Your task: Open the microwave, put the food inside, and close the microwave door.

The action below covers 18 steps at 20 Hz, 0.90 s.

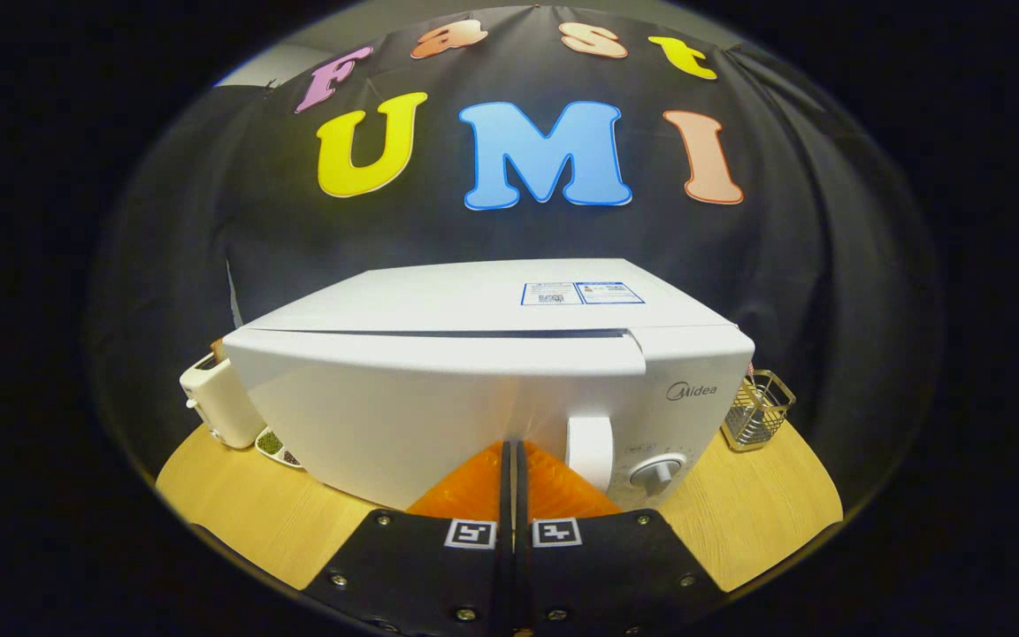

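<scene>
**A:** Where is my tool at this instant?

**B:** I see the two-finger gripper with orange fingers and black mounts (510,456) pointing at the front of the white box-shaped microwave oven (483,389). The orange fingers (472,487) lie pressed together with only a thin dark seam between them, so I read the claw as closed with nothing held. Their tips sit right at the lower part of the white microwave door (403,416); whether they touch it I cannot tell.

**A:** And the microwave itself?

**B:** It stands on the light wooden tabletop (757,504). The door looks closed against the body. The white vertical door handle (590,451) is just beside the fingertips, on their right, and the white round control knob (658,471) sits further right on the control panel.

**A:** What surrounds it?

**B:** I see a cream-coloured toaster (219,400) close to the microwave's left corner. A small white dish holding green and dark food (277,447) lies on the table below the toaster, near the microwave's lower left edge. A metal wire basket (757,410) stands at the microwave's right side, behind its front corner.
</scene>
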Available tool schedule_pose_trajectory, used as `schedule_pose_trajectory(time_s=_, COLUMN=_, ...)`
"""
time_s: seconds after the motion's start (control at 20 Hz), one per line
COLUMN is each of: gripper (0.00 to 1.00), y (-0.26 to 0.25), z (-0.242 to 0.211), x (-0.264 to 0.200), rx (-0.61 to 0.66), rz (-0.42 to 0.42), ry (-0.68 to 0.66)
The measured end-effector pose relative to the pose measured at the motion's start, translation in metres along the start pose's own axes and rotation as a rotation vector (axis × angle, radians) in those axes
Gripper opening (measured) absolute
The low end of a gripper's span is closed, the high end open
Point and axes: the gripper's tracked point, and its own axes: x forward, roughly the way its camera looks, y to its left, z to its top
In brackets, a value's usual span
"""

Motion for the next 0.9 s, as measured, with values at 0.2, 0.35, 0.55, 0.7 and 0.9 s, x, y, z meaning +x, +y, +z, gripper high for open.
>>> schedule_pose_trajectory(time_s=0.2, gripper=0.03, y=-0.001, z=0.004, x=0.011, rx=0.023, rz=-0.021, ry=-0.004)
schedule_pose_trajectory(time_s=0.35, gripper=0.03, y=0.003, z=0.005, x=0.006, rx=-0.014, rz=-0.024, ry=-0.02)
schedule_pose_trajectory(time_s=0.55, gripper=0.03, y=0.008, z=0.023, x=-0.035, rx=-0.015, rz=-0.023, ry=-0.085)
schedule_pose_trajectory(time_s=0.7, gripper=0.03, y=0.016, z=0.033, x=-0.076, rx=-0.03, rz=-0.021, ry=-0.142)
schedule_pose_trajectory(time_s=0.9, gripper=0.03, y=0.027, z=0.041, x=-0.129, rx=-0.031, rz=-0.032, ry=-0.201)
